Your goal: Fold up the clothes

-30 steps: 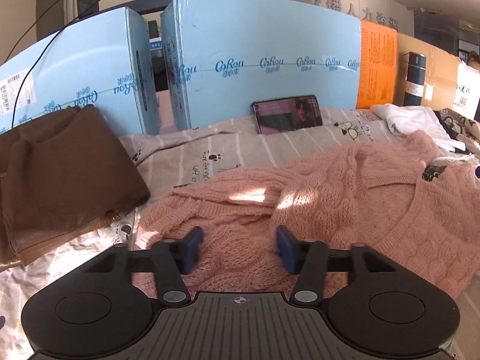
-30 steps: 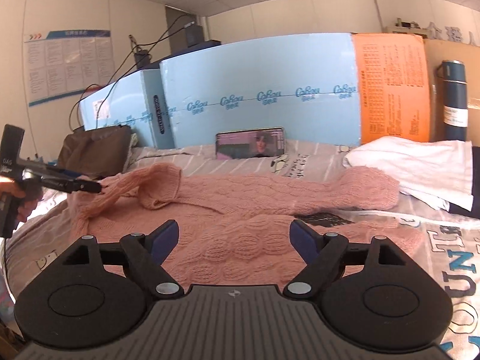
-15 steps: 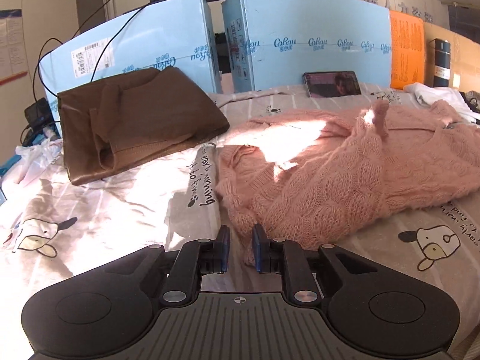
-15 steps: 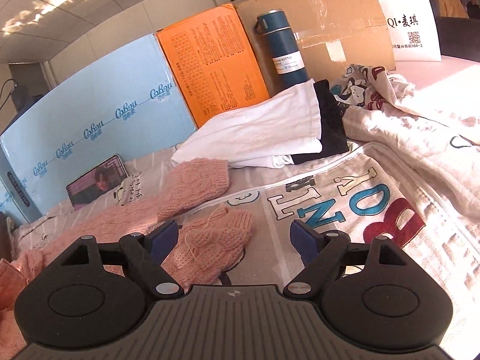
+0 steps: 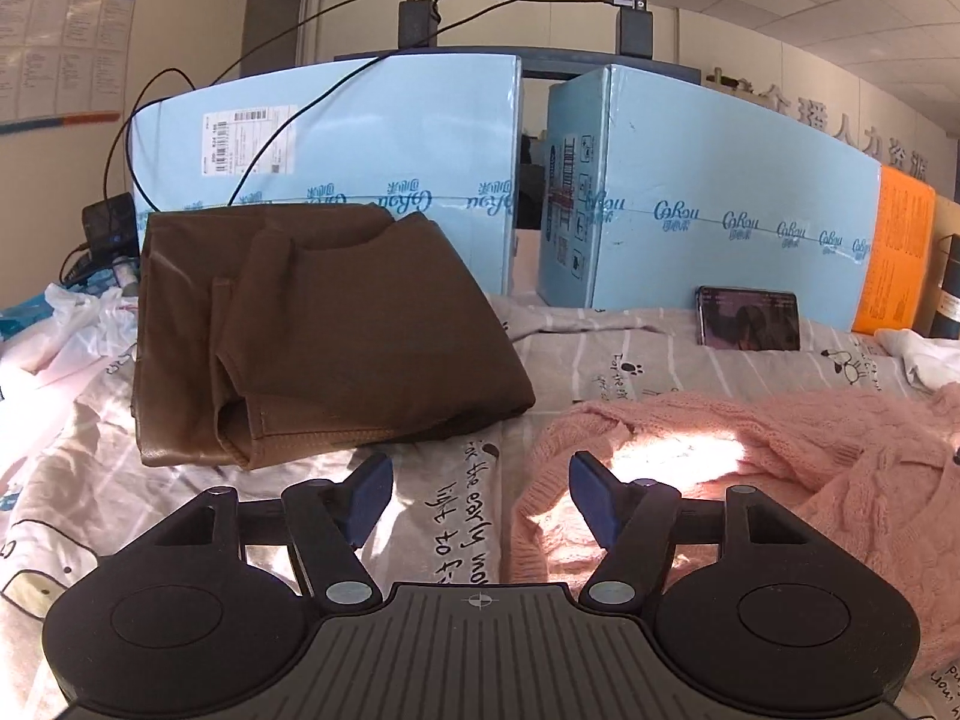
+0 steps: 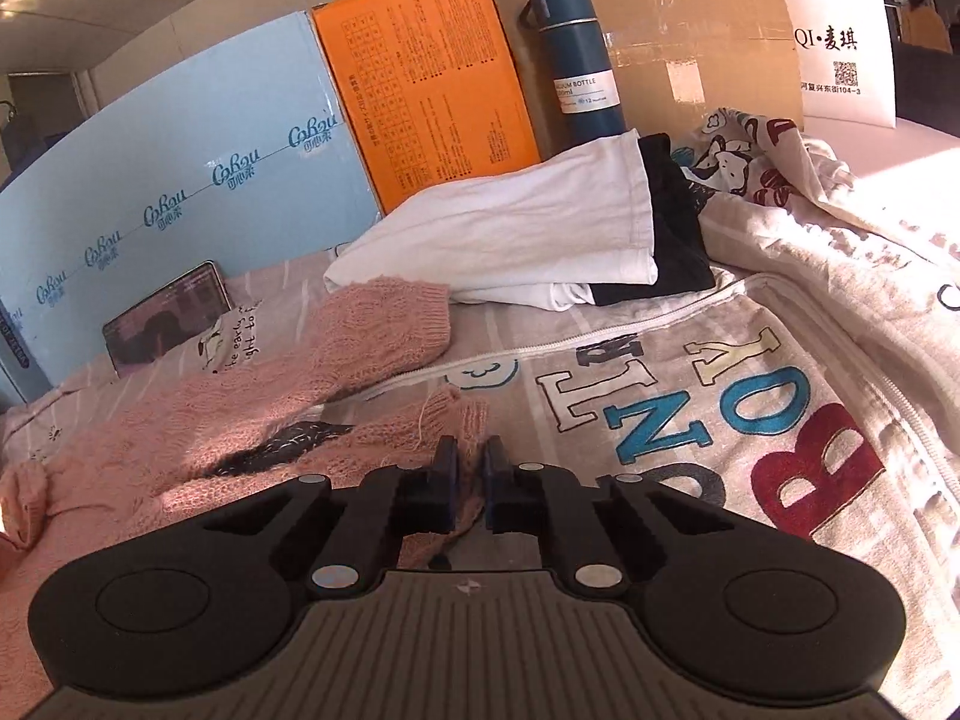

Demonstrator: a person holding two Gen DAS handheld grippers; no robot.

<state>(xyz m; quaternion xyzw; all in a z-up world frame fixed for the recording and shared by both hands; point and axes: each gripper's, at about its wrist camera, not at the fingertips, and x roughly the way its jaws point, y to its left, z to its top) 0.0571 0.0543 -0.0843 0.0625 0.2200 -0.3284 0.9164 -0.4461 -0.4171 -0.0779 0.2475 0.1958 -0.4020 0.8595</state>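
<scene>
Pink sweater (image 6: 198, 420) lies on the bed, its corner pinched by the right tool (image 6: 470, 480). Left tool (image 5: 480, 495) hangs released beside the sweater's edge.

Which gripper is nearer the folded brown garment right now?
Left. The left gripper hangs open just in front of the folded brown garment; the right gripper is shut on the pink sweater, the brown garment out of its view.

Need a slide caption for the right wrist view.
Right gripper shut on the pink sweater hem, with folded white shirt and blue bottle behind.
</scene>
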